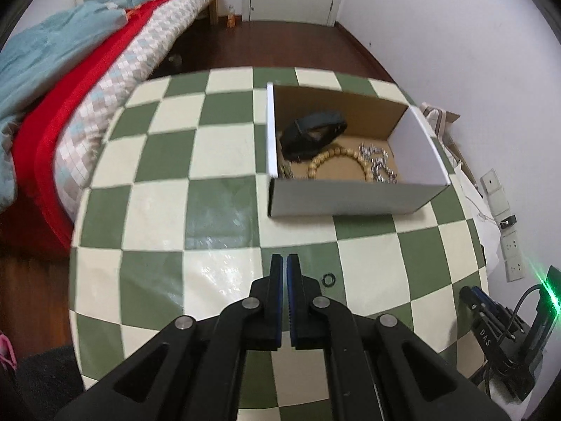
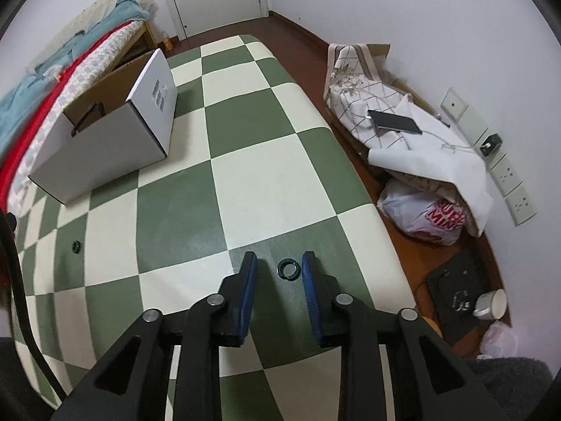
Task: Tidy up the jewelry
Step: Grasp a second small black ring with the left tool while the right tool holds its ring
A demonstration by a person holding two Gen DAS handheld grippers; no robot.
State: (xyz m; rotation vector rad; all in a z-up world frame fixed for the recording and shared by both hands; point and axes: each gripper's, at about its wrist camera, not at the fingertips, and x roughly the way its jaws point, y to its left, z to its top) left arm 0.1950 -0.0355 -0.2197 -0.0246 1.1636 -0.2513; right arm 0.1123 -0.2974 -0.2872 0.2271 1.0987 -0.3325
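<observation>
An open white cardboard box [image 1: 350,203] stands on the green-and-cream checked table [image 1: 161,210]. It holds a black band [image 1: 312,133], a wooden bead bracelet [image 1: 336,158] and a silver chain [image 1: 377,165]. My left gripper [image 1: 284,263] is shut with nothing in it, hovering above the table in front of the box. A small black ring [image 1: 329,279] lies just to its right. My right gripper [image 2: 279,258] is open over the table. A second black ring [image 2: 288,268] lies flat between its blue pads [image 2: 247,287], untouched. The box [image 2: 105,151] sits far left in the right wrist view.
A bed [image 1: 70,80] with red and teal blankets borders the table's left side. Beyond the table's right edge lie a fabric pile with a phone [image 2: 394,121], a plastic bag [image 2: 424,215] and a mug [image 2: 492,303] on the floor. Another black ring [image 2: 75,246] lies near the left.
</observation>
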